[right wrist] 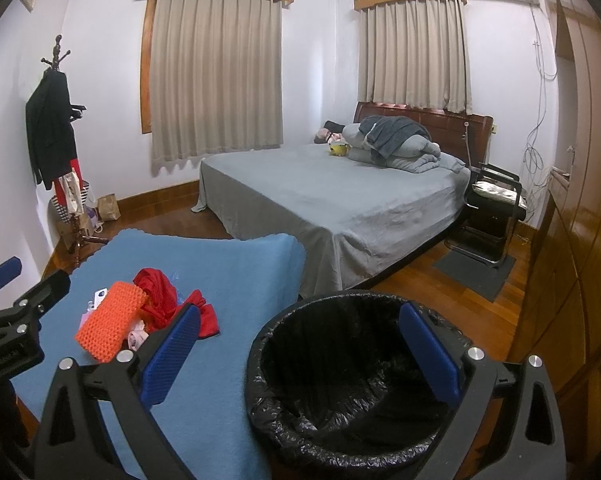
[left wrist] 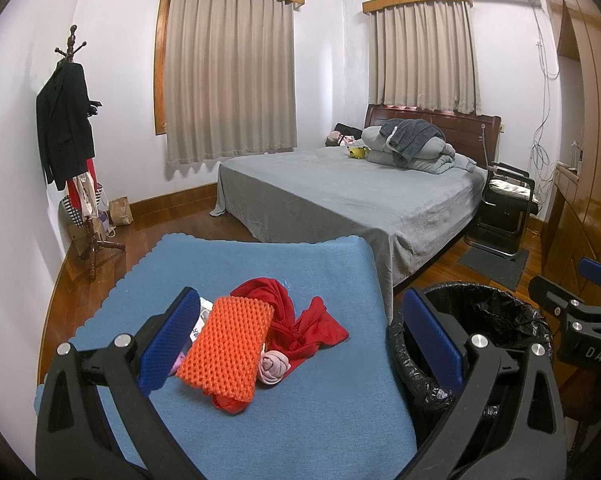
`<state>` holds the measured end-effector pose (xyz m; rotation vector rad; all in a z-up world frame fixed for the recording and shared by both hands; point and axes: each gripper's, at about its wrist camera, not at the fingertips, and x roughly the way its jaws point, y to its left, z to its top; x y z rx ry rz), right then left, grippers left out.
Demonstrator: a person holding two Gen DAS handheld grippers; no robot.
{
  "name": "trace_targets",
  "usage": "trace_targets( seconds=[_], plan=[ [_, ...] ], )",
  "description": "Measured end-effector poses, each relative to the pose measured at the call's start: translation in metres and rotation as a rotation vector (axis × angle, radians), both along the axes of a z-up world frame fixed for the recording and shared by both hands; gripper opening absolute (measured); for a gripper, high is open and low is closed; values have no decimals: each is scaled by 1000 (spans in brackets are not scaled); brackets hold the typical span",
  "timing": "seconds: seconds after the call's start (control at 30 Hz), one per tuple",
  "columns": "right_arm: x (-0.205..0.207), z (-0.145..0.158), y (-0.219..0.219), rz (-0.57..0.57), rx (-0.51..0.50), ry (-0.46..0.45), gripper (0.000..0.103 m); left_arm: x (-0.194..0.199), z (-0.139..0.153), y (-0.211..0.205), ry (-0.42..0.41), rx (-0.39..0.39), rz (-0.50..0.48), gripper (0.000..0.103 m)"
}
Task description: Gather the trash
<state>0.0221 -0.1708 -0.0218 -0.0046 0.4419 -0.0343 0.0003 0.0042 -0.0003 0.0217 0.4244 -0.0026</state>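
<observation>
An orange foam net sleeve (left wrist: 226, 350) lies on a blue cloth-covered table (left wrist: 320, 420), on top of a red cloth (left wrist: 300, 316), a pink rolled item (left wrist: 273, 366) and a white wrapper (left wrist: 198, 330). My left gripper (left wrist: 300, 344) is open and empty, above the table with the pile between its fingers. A bin with a black liner (right wrist: 340, 372) stands right of the table. My right gripper (right wrist: 300, 356) is open and empty above the bin. The pile also shows in the right wrist view (right wrist: 110, 326).
A bed with grey sheet (left wrist: 360, 196) and folded bedding lies behind the table. A coat rack (left wrist: 74, 152) with clothes stands at the left wall. A black chair (left wrist: 504, 208) and wooden wardrobe (right wrist: 580, 200) are at the right.
</observation>
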Motion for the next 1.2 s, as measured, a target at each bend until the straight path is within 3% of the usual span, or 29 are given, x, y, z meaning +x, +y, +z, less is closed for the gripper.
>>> trace_targets(
  seconds=[0.93,1.2],
  plan=[
    [14,-17,8,28,17,22,97,3,-2,6,4,-4,5,98],
    [37,-31,18,68,35,43,97,18,-37,30,6,50,50,98]
  ],
)
